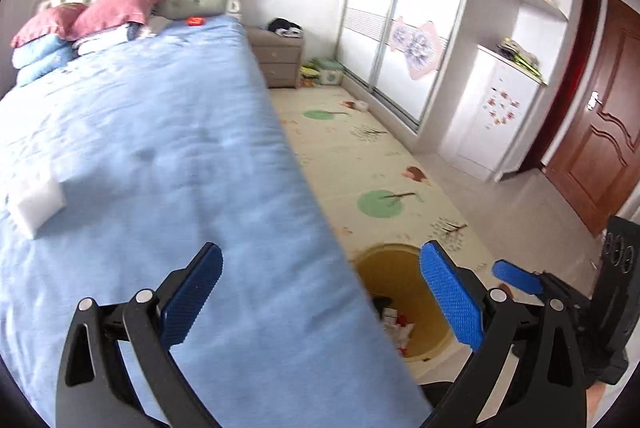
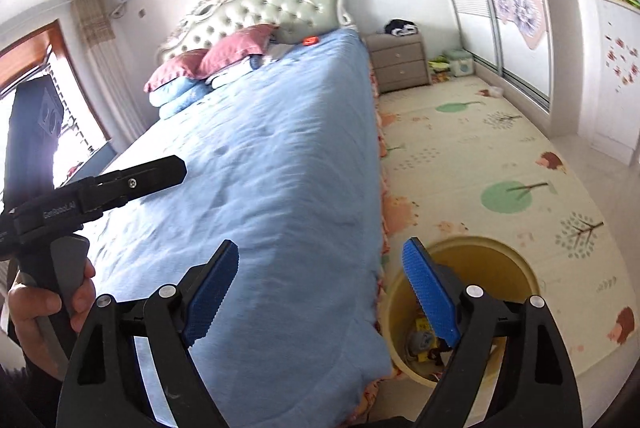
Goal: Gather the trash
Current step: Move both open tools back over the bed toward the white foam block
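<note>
Both grippers are standing wide and holding nothing: left gripper [image 1: 320, 300], right gripper [image 2: 322, 292]. A white block [image 1: 36, 202], seemingly trash, is lying on the blue bed [image 1: 160, 148], ahead-left of the left gripper, the nearer one, long axis slanting. The yellow bin [image 2: 472, 308] is sitting on the floor just beside the bed.

Open play mat [image 2: 500, 148] right of bed [image 2: 260, 168], yellow bin [image 2: 516, 260] against bed edge, nightstand [image 2: 400, 62] beyond
</note>
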`<action>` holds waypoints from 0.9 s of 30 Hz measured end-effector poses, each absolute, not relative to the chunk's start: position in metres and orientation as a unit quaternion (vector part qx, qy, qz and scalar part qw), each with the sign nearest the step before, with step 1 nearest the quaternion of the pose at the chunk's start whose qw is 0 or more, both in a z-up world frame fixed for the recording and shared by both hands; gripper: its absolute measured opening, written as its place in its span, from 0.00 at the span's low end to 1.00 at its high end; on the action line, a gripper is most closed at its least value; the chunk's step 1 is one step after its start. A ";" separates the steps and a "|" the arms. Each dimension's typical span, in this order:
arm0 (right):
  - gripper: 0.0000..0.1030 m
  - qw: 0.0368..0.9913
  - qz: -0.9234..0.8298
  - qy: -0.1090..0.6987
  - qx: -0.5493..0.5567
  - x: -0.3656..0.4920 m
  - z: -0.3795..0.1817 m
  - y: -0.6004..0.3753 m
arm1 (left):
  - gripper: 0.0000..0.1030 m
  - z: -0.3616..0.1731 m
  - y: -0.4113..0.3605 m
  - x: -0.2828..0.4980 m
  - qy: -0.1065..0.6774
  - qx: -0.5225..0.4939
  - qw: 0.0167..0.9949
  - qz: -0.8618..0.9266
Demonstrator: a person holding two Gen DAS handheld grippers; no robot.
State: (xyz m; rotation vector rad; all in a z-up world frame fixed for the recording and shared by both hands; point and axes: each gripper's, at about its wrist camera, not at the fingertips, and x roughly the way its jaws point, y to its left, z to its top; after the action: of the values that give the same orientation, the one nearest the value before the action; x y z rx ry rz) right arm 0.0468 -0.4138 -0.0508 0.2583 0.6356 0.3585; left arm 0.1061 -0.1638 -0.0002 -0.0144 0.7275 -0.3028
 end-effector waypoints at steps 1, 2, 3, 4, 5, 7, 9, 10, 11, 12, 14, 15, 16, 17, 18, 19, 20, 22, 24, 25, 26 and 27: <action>0.79 0.926 0.188 0.307 0.115 0.051 -0.045 -0.397 | 0.96 0.003 -0.142 0.102 0.349 -0.007 0.929 -0.121; 0.79 0.925 0.203 0.305 0.104 0.054 -0.041 -0.381 | 0.96 0.006 -0.121 0.099 0.343 -0.010 0.934 -0.100; 0.79 0.924 0.217 0.301 0.093 0.058 -0.036 -0.363 | 0.96 0.008 -0.100 0.094 0.336 -0.016 0.938 -0.078; 0.80 0.923 0.229 0.297 0.081 0.062 -0.032 -0.346 | 0.96 0.010 -0.081 0.091 0.333 -0.021 0.941 -0.060; 0.81 0.923 0.240 0.294 0.070 0.064 -0.029 -0.328 | 0.96 0.013 -0.059 0.091 0.331 -0.027 0.942 -0.042; 0.82 0.918 0.266 0.290 0.053 0.075 -0.023 -0.291 | 0.96 0.015 -0.022 0.089 0.326 -0.038 0.944 -0.003; 0.83 0.908 0.294 0.295 0.039 0.087 -0.021 -0.253 | 0.96 0.015 0.014 0.087 0.321 -0.050 0.945 0.034; 0.84 0.903 0.307 0.298 0.032 0.089 -0.021 -0.234 | 0.96 0.014 0.030 0.086 0.320 -0.056 0.945 0.047; 0.84 0.898 0.319 0.302 0.025 0.095 -0.021 -0.216 | 0.96 0.013 0.047 0.082 0.318 -0.062 0.944 0.060; 0.85 0.893 0.330 0.306 0.019 0.100 -0.021 -0.200 | 0.96 0.011 0.062 0.081 0.318 -0.066 0.943 0.075; 0.86 0.883 0.351 0.313 0.011 0.107 -0.021 -0.169 | 0.96 0.008 0.089 0.082 0.316 -0.069 0.941 0.103; 0.89 0.879 0.357 0.316 0.008 0.112 -0.022 -0.155 | 0.96 0.006 0.102 0.082 0.315 -0.073 0.939 0.114; 0.89 0.878 0.361 0.315 0.004 0.116 -0.021 -0.142 | 0.96 0.005 0.114 0.084 0.316 -0.078 0.938 0.120; 0.89 0.878 0.360 0.315 -0.001 0.121 -0.022 -0.130 | 0.96 0.003 0.125 0.084 0.316 -0.083 0.937 0.124; 0.89 0.878 0.360 0.316 -0.007 0.127 -0.023 -0.119 | 0.96 0.001 0.135 0.085 0.317 -0.086 0.936 0.128; 0.89 0.877 0.360 0.319 -0.012 0.132 -0.025 -0.108 | 0.96 -0.001 0.144 0.089 0.318 -0.087 0.935 0.134; 0.89 0.876 0.360 0.320 -0.015 0.138 -0.027 -0.099 | 0.96 -0.003 0.152 0.093 0.318 -0.086 0.934 0.138; 0.89 0.873 0.362 0.327 -0.017 0.153 -0.031 -0.083 | 0.96 -0.007 0.166 0.103 0.322 -0.085 0.931 0.150; 0.89 0.871 0.365 0.329 -0.021 0.166 -0.035 -0.068 | 0.96 -0.012 0.180 0.117 0.325 -0.081 0.929 0.156; 0.89 0.870 0.365 0.330 -0.027 0.171 -0.036 -0.060 | 0.96 -0.015 0.185 0.126 0.330 -0.075 0.927 0.161; 0.89 0.869 0.368 0.329 -0.035 0.177 -0.038 -0.052 | 0.96 -0.019 0.192 0.134 0.335 -0.070 0.925 0.166; 0.89 0.868 0.371 0.327 -0.045 0.182 -0.040 -0.043 | 0.96 -0.022 0.197 0.141 0.338 -0.066 0.923 0.171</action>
State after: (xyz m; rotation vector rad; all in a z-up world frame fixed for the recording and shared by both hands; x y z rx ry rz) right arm 0.1821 -0.0431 -0.0397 -0.0947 0.6841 0.7772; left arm 0.1405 0.1972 -0.0217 -0.1363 0.6948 0.3509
